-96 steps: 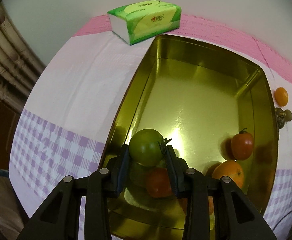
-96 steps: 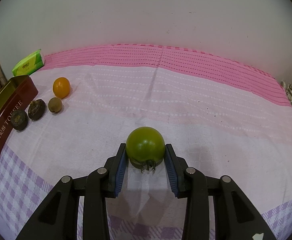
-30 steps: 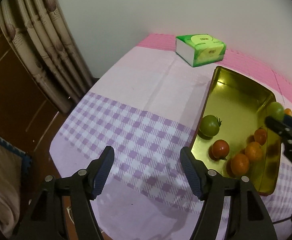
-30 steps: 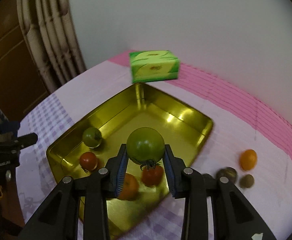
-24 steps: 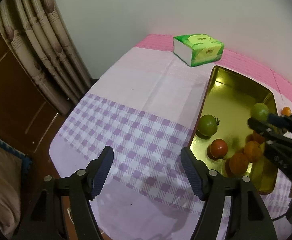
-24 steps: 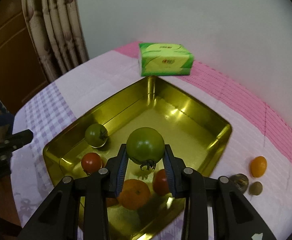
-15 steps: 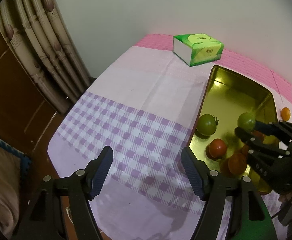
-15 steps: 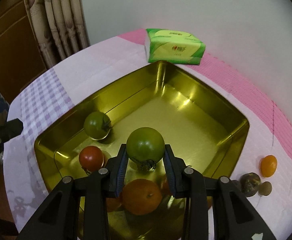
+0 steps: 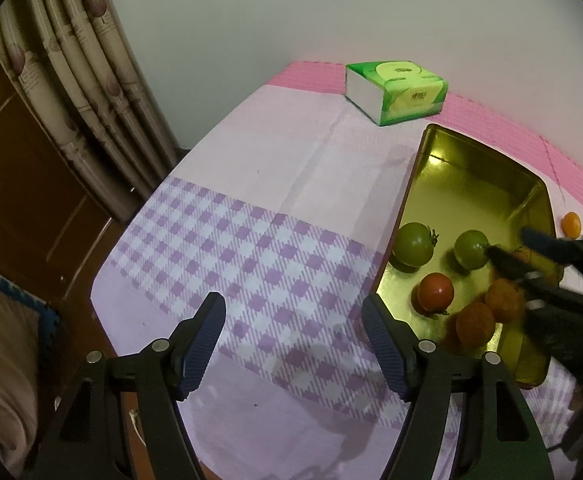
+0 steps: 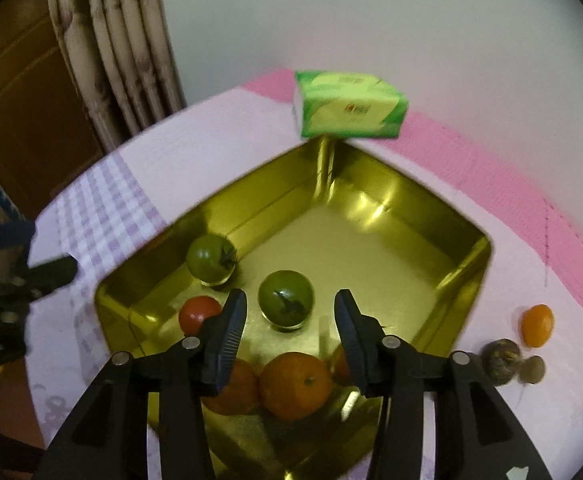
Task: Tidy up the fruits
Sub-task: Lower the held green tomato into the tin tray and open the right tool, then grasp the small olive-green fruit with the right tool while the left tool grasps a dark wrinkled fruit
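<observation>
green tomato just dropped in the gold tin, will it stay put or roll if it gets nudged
The green tomato is round and smooth, lying clear of the right gripper whose jaws are opening, so a nudge would probably roll it. The gold tin has a glossy flat floor, likely offering little grip. Its raised walls and the other green tomato nearby should stop it quickly.

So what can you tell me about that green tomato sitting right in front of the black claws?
The green tomato is round, smooth and glossy, dark unripe green, with a dried dark stem cap facing the camera. It rests on the shiny floor of the gold tin, which mirrors it faintly. The right gripper is opening; its pads stand clear on either side. Another green tomato sits apart nearby.
</observation>
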Tool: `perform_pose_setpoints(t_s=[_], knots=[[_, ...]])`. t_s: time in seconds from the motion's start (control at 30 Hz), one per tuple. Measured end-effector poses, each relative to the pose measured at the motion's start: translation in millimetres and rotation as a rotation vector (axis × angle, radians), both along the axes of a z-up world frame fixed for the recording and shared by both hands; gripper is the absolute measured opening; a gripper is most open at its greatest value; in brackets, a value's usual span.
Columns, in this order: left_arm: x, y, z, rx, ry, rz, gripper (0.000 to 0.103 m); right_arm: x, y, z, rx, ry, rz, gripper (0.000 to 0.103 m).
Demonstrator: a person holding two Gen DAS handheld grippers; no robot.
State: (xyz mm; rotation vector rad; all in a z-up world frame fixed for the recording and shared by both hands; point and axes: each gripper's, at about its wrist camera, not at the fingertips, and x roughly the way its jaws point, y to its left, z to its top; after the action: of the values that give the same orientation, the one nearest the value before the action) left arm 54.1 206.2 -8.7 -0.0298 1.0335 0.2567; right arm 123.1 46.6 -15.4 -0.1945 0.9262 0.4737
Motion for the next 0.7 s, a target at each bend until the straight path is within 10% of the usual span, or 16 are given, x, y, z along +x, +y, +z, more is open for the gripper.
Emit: perform_pose_setpoints(t_s=[0.43, 0.7], knots=[[4, -3, -9, -0.004, 0.023, -0.003, 0.071, -13, -154, 12, 0.032, -0.015, -0.287, 0.043], [3, -3, -7, -0.012, 0.006, -0.01, 0.071, 21, -139, 2, 0.003, -0.021, -0.273, 0.043]])
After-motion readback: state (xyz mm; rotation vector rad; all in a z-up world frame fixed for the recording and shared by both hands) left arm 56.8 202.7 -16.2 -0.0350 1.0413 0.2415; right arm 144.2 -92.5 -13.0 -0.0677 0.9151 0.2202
